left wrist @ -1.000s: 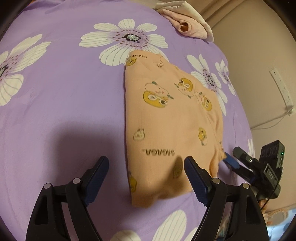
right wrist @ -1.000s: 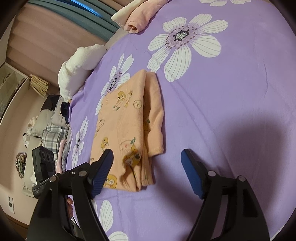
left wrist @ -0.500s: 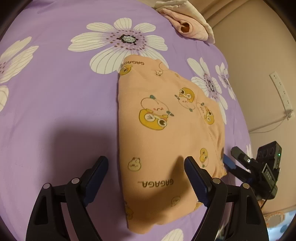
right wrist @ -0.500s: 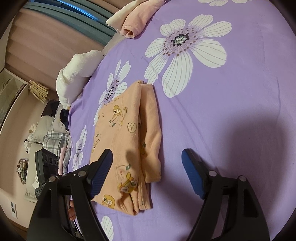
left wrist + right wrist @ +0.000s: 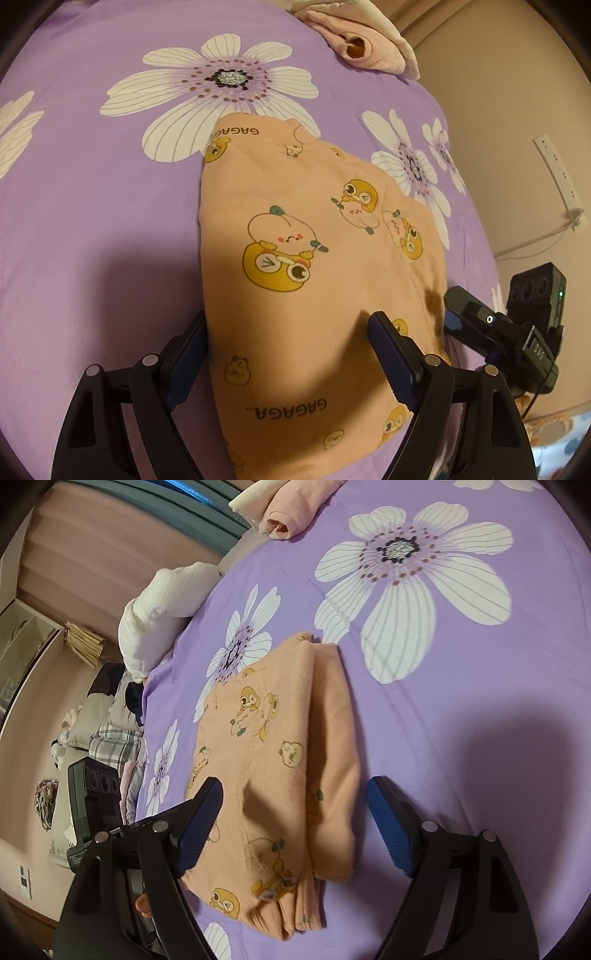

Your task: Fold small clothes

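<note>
A small orange garment (image 5: 295, 266) with yellow cartoon prints lies folded into a long strip on the purple flowered bedspread (image 5: 92, 221). My left gripper (image 5: 288, 343) is open, its jaws straddling the near end of the garment from above. In the right wrist view the same garment (image 5: 280, 760) lies in layered folds. My right gripper (image 5: 293, 812) is open over its other long side, jaws spread across the folded edge. The right gripper also shows in the left wrist view (image 5: 491, 328) at the garment's right edge.
A rolled pink and cream garment (image 5: 362, 44) lies at the far edge of the bed, also in the right wrist view (image 5: 291, 509). A white plush pillow (image 5: 162, 605) sits at the bed's left side. A wall with a power strip (image 5: 557, 177) stands to the right.
Both grippers have moved forward and down over the orange garment, which now fills the space between their jaws. The garment itself has not moved.
</note>
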A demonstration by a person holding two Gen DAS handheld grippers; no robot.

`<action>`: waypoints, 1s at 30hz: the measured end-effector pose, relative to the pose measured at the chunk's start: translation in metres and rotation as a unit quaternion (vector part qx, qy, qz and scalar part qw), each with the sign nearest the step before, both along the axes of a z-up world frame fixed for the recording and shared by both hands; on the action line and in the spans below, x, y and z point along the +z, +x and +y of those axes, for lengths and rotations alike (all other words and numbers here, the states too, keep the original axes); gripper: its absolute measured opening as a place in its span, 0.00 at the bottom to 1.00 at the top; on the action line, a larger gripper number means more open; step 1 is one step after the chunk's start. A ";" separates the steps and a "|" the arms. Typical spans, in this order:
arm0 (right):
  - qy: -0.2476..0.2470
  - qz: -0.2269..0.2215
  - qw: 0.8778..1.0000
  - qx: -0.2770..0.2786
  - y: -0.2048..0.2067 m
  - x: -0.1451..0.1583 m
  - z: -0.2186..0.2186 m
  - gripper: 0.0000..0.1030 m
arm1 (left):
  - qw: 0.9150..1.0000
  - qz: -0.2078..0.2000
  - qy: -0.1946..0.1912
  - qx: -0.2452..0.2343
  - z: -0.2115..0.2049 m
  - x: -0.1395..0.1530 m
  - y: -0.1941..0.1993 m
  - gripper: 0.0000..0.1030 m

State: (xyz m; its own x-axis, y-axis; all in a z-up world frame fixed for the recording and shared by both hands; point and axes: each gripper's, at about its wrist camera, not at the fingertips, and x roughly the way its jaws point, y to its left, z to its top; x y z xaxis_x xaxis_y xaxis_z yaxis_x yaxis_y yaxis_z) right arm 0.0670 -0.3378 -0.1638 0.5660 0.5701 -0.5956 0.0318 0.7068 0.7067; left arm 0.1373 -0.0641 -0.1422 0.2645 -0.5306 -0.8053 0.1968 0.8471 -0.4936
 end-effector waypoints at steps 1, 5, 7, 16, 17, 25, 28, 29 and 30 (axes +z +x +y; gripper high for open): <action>0.000 -0.001 1.000 0.003 0.002 0.000 0.002 0.79 | 1.000 0.000 0.000 0.000 -0.001 0.000 0.000 0.81; -0.008 -0.004 1.000 0.017 0.009 0.001 0.012 0.79 | 1.000 -0.003 -0.002 -0.002 -0.003 0.000 0.002 0.81; -0.014 -0.005 1.000 0.026 0.012 0.001 0.018 0.78 | 1.000 -0.005 -0.001 -0.006 -0.006 0.000 0.003 0.81; -0.026 -0.005 0.999 0.029 0.024 -0.004 0.028 0.58 | 1.000 -0.007 -0.011 -0.011 -0.010 -0.001 0.010 0.81; -0.022 -0.004 0.999 0.025 0.026 -0.006 0.027 0.54 | 1.000 -0.007 -0.012 -0.011 -0.010 -0.001 0.010 0.81; -0.040 -0.002 0.999 0.021 0.027 -0.006 0.034 0.40 | 1.000 -0.012 -0.007 0.005 -0.010 -0.001 0.008 0.72; -0.052 -0.003 0.998 0.021 0.027 -0.004 0.038 0.36 | 1.000 -0.012 -0.001 0.007 -0.009 0.000 0.008 0.66; -0.054 -0.005 0.998 0.020 0.027 -0.003 0.039 0.34 | 1.000 -0.012 0.000 0.008 -0.009 0.000 0.008 0.64; -0.056 -0.005 0.998 0.019 0.027 -0.003 0.040 0.33 | 1.000 -0.015 0.004 0.010 -0.008 0.000 0.007 0.61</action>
